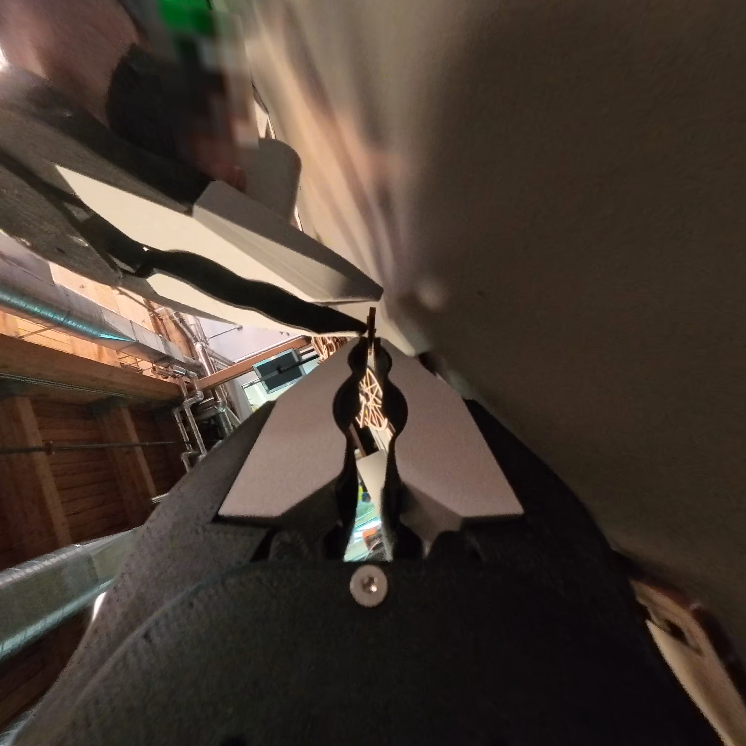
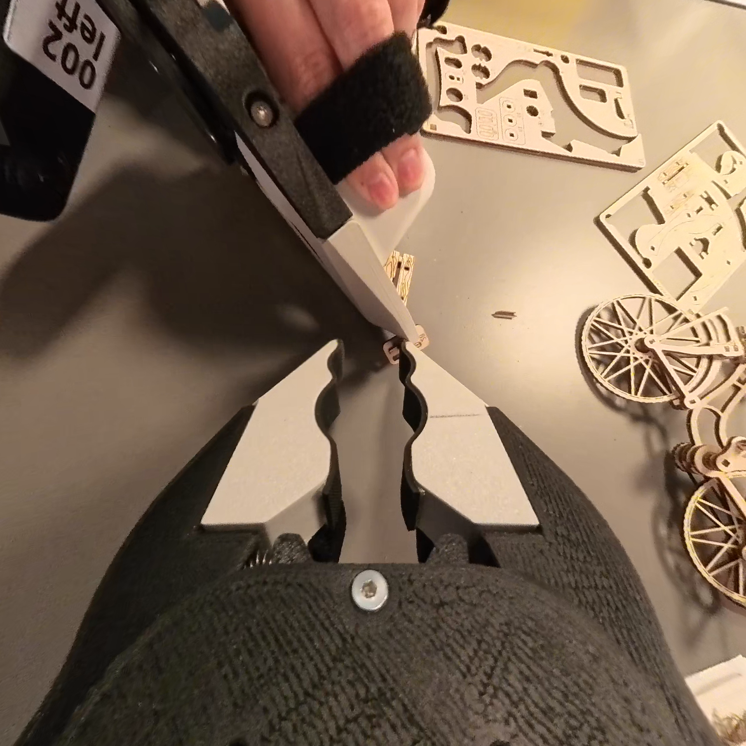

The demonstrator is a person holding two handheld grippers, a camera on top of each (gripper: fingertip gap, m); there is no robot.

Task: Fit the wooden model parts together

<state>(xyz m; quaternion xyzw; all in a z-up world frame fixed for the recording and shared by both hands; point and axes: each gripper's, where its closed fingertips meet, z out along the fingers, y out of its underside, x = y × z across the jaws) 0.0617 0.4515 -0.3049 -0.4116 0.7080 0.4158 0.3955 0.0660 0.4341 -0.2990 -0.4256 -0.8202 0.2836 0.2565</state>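
My left gripper (image 1: 369, 343) is shut on a small flat wooden part (image 1: 371, 321) that sticks out past its fingertips. In the right wrist view the left gripper (image 2: 409, 329) comes in from the upper left, with a person's hand strapped to it. The wooden part (image 2: 392, 349) shows on both sides of its tip. My right gripper (image 2: 369, 345) is open, with its right fingertip (image 2: 405, 357) against that part and its left finger clear of it. The right gripper also shows from the upper left in the left wrist view (image 1: 371, 311). Both grippers are held above the grey table (image 2: 524, 242).
A partly built wooden bicycle model (image 2: 646, 363) lies at the right. Two laser-cut wooden sheets (image 2: 524, 93) (image 2: 678, 226) lie beyond it. A small engraved wooden piece (image 2: 399, 278) lies behind the left gripper, and a dark sliver (image 2: 504, 315) lies nearby. White paper (image 2: 718, 678) shows at the lower right. My two grippers' fingertips are within a few centimetres of each other.
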